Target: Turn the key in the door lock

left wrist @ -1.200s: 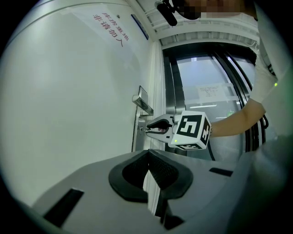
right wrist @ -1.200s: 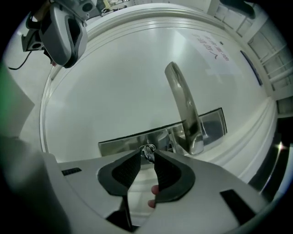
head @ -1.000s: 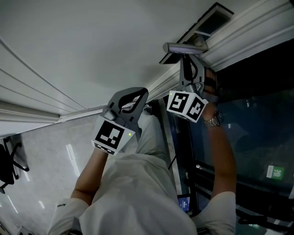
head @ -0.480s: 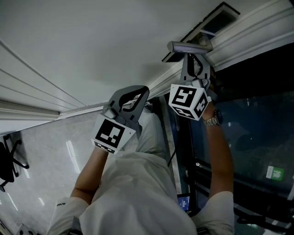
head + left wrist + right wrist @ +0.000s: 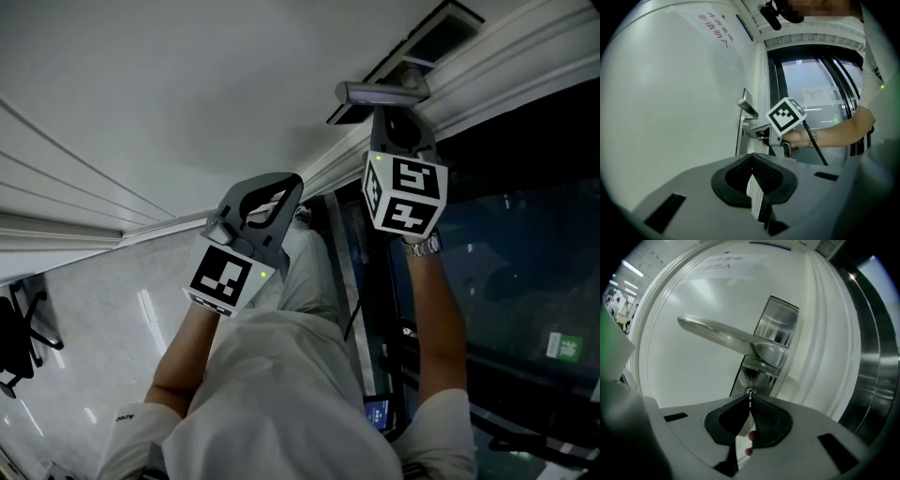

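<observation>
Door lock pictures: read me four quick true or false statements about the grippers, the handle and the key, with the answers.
1. The lever handle sits above the key. True.
2. The left gripper grips the lever handle. False: it is held away from it, jaws together on nothing.
3. The right gripper has its jaws wide apart and empty. False: they are closing, with the key's thin blade between the pads.
4. The door is white. True.
</observation>
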### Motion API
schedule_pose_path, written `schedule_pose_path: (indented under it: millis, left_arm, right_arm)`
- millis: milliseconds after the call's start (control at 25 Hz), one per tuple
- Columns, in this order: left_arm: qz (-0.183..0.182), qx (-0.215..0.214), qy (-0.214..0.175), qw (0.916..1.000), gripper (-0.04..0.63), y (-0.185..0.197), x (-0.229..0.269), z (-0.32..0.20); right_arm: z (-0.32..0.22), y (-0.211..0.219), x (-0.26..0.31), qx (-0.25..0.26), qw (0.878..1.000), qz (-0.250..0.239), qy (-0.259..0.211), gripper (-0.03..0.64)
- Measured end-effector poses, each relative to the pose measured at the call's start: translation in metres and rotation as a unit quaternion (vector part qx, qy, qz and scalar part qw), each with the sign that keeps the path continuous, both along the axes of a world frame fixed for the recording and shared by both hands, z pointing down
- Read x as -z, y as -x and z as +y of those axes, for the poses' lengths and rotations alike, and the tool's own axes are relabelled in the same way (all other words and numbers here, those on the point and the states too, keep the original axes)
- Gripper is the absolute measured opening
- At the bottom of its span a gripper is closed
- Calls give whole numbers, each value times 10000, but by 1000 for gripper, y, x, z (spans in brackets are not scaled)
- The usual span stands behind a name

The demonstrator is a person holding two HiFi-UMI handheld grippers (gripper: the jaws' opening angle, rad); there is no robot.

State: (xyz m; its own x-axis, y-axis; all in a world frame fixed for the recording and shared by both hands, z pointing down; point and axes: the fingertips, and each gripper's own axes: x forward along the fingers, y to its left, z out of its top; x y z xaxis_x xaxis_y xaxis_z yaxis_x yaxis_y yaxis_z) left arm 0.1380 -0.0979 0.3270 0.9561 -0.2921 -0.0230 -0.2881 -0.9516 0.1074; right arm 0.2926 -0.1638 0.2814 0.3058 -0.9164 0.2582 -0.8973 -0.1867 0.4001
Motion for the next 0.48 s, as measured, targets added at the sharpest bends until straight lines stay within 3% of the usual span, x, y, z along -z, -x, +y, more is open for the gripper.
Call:
schedule_pose_path:
  millis: [120,320,400,480]
  left_arm:
    - [-26,-75,75,9999,6,-5,-5,6]
    - [-8,-158,56,9999,6,-12,-3,11]
    - [-12,-137,55,9999,6,-12,-3,9]
    - [-26,-107,73,9999,5,-12,-4,7]
  right_arm:
    - [0,-2,0,3,9961,-859,-194,14]
    - [2,-5,1,-43,9748,-2131,-663,14]
    - [3,-6,0,-49,9636,-2555,-791,14]
    - [3,-8,-1,-64,9441,-3167,-918,14]
